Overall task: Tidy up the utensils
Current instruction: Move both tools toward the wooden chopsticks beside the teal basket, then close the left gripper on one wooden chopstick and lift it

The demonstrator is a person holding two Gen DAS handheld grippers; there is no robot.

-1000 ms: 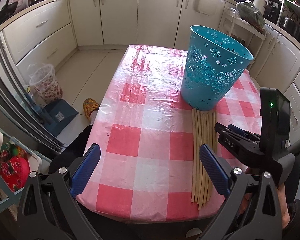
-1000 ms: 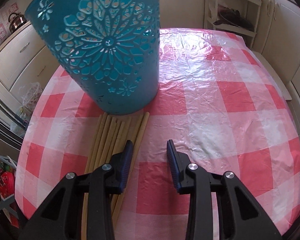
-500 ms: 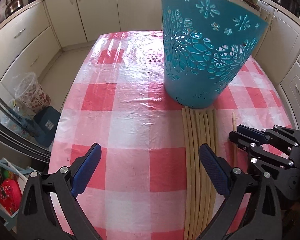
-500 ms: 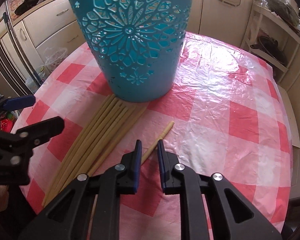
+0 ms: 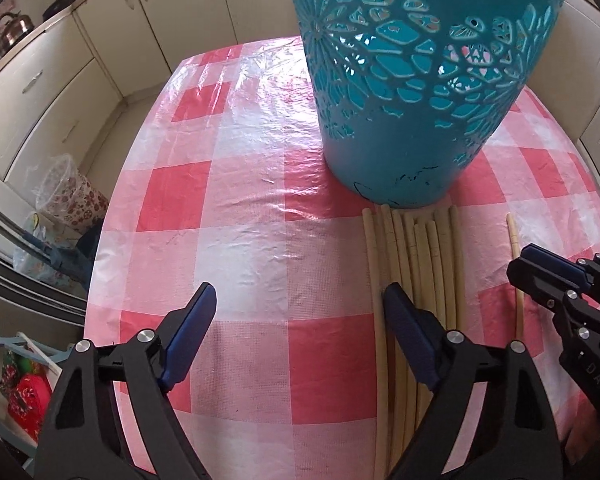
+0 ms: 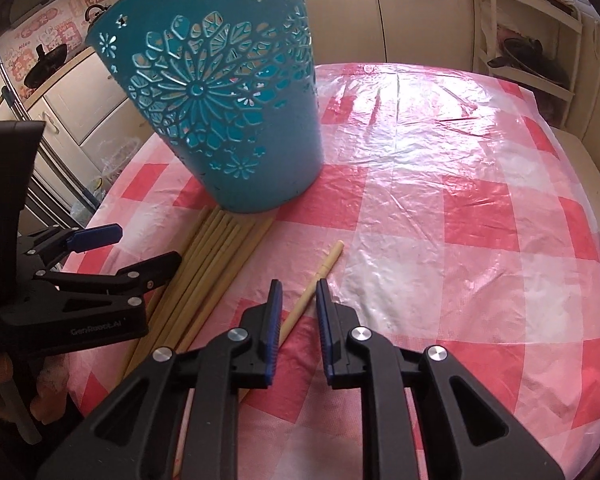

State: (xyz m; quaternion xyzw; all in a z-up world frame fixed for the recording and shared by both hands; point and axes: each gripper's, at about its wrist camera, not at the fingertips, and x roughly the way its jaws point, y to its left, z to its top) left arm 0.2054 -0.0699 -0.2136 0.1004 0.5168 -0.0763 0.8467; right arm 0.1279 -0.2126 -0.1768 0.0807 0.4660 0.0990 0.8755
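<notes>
A teal cut-out basket [image 5: 416, 80] [image 6: 228, 120] stands upright on the pink checked tablecloth [image 5: 244, 208]. Several bamboo chopsticks [image 5: 420, 248] [image 6: 216, 256] lie bundled with their ends against its base. One single chopstick [image 6: 326, 262] [image 5: 514, 240] lies apart, to the right of the bundle. My right gripper [image 6: 299, 292] [image 5: 540, 270] straddles it with a narrow gap, pads off the stick. My left gripper [image 5: 300, 304] [image 6: 148, 245] is wide and its jaws are closing; its right finger hangs over the bundle's left edge, with mostly bare cloth between the fingers.
The table's left edge [image 5: 104, 240] drops to the floor, where a floral bin [image 5: 68, 196] stands. Cream cabinets [image 5: 40, 92] ring the room. A wire shelf rack [image 6: 532, 48] stands beyond the far right corner. A hand [image 6: 0, 376] holds the left gripper.
The left gripper has come down and in toward the basket and bundle, its jaws narrowing slightly. The right gripper narrowed around one chopstick, which now lies apart from the bundle.
</notes>
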